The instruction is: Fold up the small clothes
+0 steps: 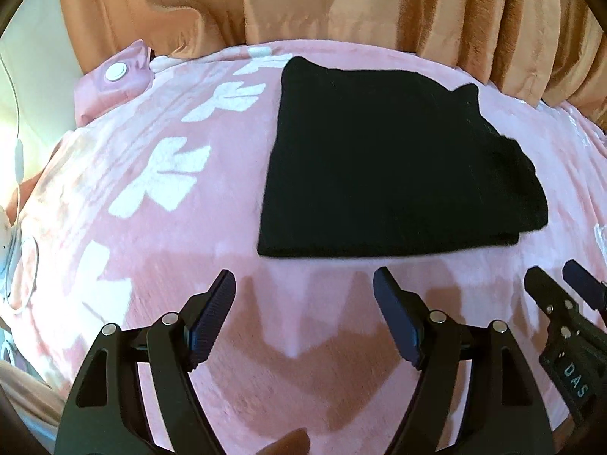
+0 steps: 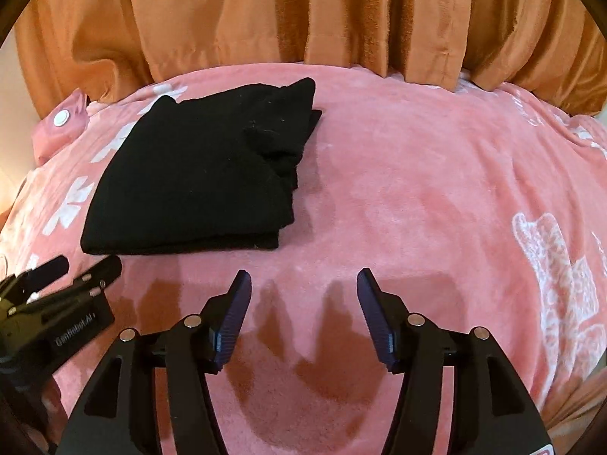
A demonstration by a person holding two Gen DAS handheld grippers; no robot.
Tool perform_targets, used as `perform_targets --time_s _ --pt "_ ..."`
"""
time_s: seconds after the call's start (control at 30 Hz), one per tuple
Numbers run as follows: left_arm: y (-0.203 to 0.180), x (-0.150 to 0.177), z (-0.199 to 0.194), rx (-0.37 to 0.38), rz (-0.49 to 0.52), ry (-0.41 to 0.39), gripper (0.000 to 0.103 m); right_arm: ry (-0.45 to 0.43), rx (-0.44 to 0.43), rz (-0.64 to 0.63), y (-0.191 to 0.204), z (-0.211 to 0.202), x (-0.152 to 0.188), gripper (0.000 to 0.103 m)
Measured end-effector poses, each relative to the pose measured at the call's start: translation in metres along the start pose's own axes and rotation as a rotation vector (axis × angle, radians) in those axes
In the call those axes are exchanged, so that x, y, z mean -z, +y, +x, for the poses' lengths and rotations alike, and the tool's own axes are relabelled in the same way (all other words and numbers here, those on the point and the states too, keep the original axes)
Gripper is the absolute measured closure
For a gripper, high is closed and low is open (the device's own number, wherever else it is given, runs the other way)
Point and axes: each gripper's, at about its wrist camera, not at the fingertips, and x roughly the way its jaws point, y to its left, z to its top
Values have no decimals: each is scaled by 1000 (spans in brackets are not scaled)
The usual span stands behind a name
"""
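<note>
A black garment (image 1: 387, 163) lies folded into a compact rectangle on the pink blanket (image 1: 159, 265); it also shows in the right wrist view (image 2: 197, 174), at the left. My left gripper (image 1: 305, 284) is open and empty, hovering just short of the garment's near edge. My right gripper (image 2: 303, 284) is open and empty, over bare blanket to the right of the garment. The right gripper shows at the lower right of the left wrist view (image 1: 557, 276), and the left gripper shows at the lower left of the right wrist view (image 2: 87, 261).
Orange curtains (image 2: 303, 11) hang along the far edge of the blanket. A pink pillow corner with a white button (image 1: 115, 72) lies at the far left. White cables (image 1: 17, 151) run at the left edge. A white patterned print (image 2: 561, 276) marks the blanket at right.
</note>
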Motion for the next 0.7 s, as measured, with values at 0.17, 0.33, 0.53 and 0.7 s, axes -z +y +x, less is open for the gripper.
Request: perform_targets --time_s 0.17,0.33,0.53,0.7 --pt "-5 5 0 -13 36 -9 30 2 -7 1 0 -1 4 46" --pt "-5 5 -1 -11 21 -7 30 0 -14 -16 5 -3 7 46" --pt "-6 5 -1 -15 23 -12 30 -1 -16 -27 11 -3 10 46" --pt "-5 4 -1 -12 15 -9 30 2 -20 -35 15 -3 11 46"
